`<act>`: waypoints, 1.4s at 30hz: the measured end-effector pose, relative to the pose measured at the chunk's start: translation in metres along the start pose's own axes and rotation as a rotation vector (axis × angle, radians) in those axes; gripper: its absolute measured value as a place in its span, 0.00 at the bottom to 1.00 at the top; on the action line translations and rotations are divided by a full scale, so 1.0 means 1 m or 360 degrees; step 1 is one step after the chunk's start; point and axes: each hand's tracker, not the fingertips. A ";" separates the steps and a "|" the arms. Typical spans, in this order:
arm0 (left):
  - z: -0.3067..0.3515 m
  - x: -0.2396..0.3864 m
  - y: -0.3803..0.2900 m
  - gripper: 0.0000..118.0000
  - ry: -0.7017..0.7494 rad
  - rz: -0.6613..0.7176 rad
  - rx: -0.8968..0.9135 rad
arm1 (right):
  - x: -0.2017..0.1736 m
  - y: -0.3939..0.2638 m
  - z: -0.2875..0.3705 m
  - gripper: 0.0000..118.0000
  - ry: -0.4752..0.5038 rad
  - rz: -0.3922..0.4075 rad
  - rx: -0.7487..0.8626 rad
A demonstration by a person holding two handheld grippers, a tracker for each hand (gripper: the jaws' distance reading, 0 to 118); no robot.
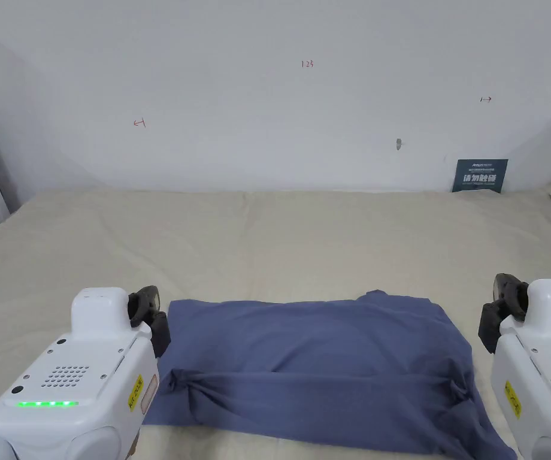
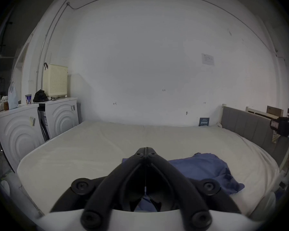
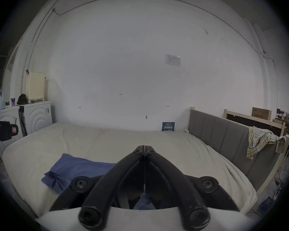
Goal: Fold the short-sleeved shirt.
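The blue short-sleeved cotton shirt point(image 1: 322, 365) lay on the near part of the cream-sheeted mattress point(image 1: 268, 239), partly folded into a wide band, with a bunched crease running across its lower half and gathered fabric at both ends. The left gripper point(image 2: 145, 148), a white handheld unit with black jaws, was held just beside the shirt's left edge; its jaws were pressed together with nothing between them. The right gripper point(image 3: 144, 146), of the same make, was held beside the shirt's right edge, jaws likewise together and empty. A small dark blue sign point(image 1: 480, 175) leaned against the white wall point(image 1: 268, 90) at the mattress's far right. A checked cloth point(image 3: 260, 139) hung over the grey padded headboard point(image 3: 223, 131).
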 end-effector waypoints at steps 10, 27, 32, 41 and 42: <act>-0.024 -0.022 0.006 0.00 -0.0099 0.0175 -0.0238 | 0.017 0.012 0.002 0.00 -0.0008 0.0001 -0.0011; -0.194 -0.097 -0.128 0.94 0.0107 0.0203 -0.1433 | 0.036 -0.036 -0.059 0.00 -0.0095 0.0036 -0.0303; -0.210 -0.104 -0.163 0.70 0.0157 0.0287 -0.1515 | 0.041 -0.058 -0.079 0.00 -0.0130 0.0010 -0.0421; -0.200 -0.105 -0.166 0.08 0.0123 0.0203 -0.1423 | 0.063 -0.122 -0.130 0.39 -0.0211 -0.0158 -0.0864; -0.199 -0.108 -0.162 0.08 0.0108 0.0278 -0.1404 | 0.066 -0.132 -0.137 0.60 -0.0199 -0.0170 -0.0940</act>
